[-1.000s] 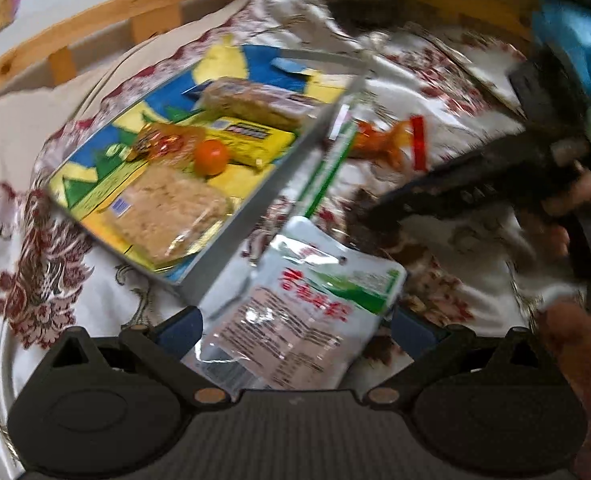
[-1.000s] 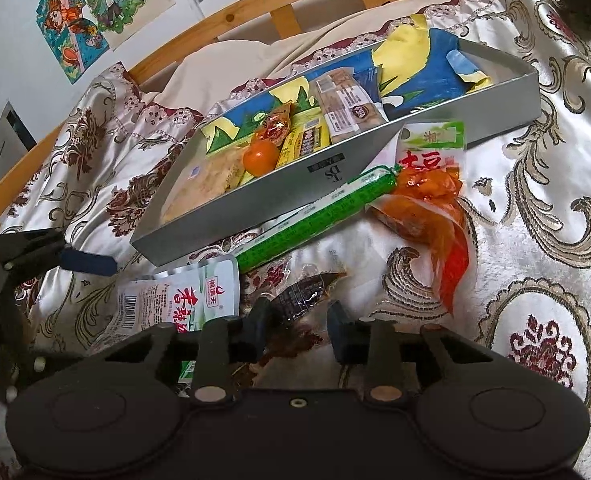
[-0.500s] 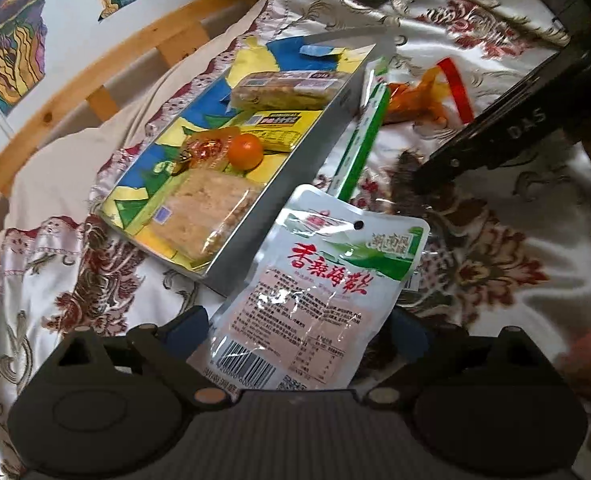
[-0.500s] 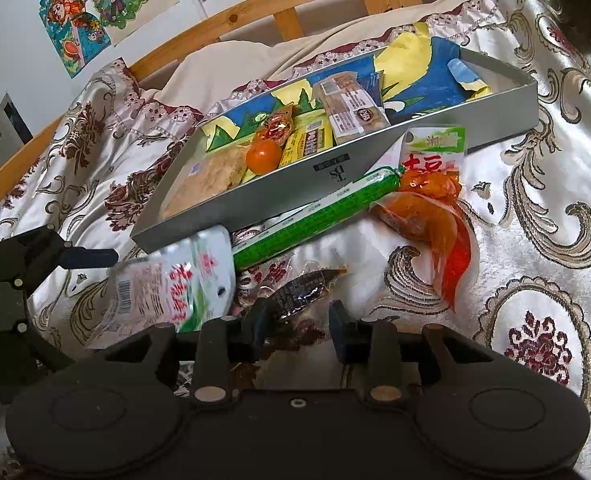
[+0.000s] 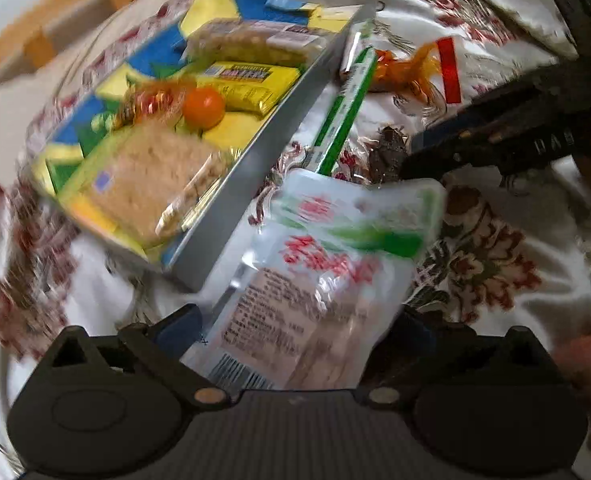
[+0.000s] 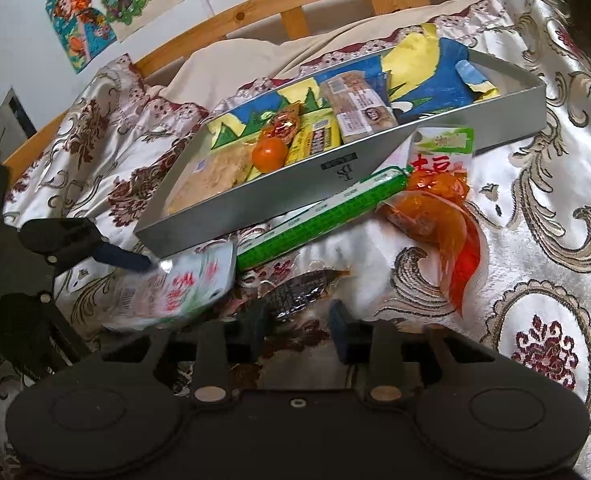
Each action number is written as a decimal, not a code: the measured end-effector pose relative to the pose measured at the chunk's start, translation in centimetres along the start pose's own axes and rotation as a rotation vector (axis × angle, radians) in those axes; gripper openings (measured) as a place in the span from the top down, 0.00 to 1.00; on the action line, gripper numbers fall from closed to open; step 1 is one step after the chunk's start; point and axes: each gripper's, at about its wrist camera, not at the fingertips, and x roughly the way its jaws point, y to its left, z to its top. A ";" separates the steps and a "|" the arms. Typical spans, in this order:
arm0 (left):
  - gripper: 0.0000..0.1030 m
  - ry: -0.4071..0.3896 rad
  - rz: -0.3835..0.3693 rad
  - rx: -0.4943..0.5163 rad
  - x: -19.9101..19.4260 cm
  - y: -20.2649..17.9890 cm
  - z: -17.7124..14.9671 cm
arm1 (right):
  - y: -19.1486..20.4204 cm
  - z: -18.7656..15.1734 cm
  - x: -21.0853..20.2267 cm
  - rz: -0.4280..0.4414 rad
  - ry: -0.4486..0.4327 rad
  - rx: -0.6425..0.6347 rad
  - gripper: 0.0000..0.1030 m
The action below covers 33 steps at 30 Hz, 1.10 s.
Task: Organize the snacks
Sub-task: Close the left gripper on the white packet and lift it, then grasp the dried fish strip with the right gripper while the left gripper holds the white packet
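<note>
My left gripper is shut on a white and green snack pouch with red lettering, held just in front of the grey tray; the pouch also shows in the right wrist view. The tray holds a cracker pack, an orange, a yellow bar and a wrapped cake. My right gripper is open over a dark snack packet on the bedspread. A green stick pack and an orange pouch lie beside the tray.
The tray sits on a floral satin bedspread. A wooden bed frame and wall posters are behind it. The right gripper's arm reaches in from the right in the left wrist view.
The left gripper lifted the pouch off the bedspread and now swings it near the tray's near corner; the view is blurred by motion. The right gripper stays over the dark packet.
</note>
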 end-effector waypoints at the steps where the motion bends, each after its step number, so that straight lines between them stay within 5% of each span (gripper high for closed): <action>1: 0.01 0.001 -0.001 -0.005 -0.1 0.0 -0.1 | 0.1 0.0 -0.1 0.003 0.001 -0.006 0.77; 8: 0.04 0.042 -0.058 -0.117 -0.9 0.0 -0.9 | -0.4 -0.1 -0.6 0.018 0.005 0.036 0.87; 12: 0.01 0.051 -0.051 -0.130 -0.8 0.0 -0.8 | -1.1 0.0 -0.2 0.057 0.032 0.117 0.69; 18: 0.00 0.064 -0.028 -0.107 0.2 -0.1 0.3 | -1.9 0.8 1.2 0.097 0.033 0.274 0.62; 23: 0.06 0.068 -0.018 -0.150 0.0 -0.3 0.1 | -2.5 0.9 1.9 0.096 0.023 0.375 0.73; 27: 0.15 0.086 -0.022 -0.269 -0.9 -0.2 -0.2 | -2.5 0.7 1.1 0.096 0.021 0.375 0.76; 33: 0.16 0.127 -0.106 -0.444 -2.1 -0.3 -1.1 | -2.2 1.2 -1.7 0.085 0.013 0.299 0.80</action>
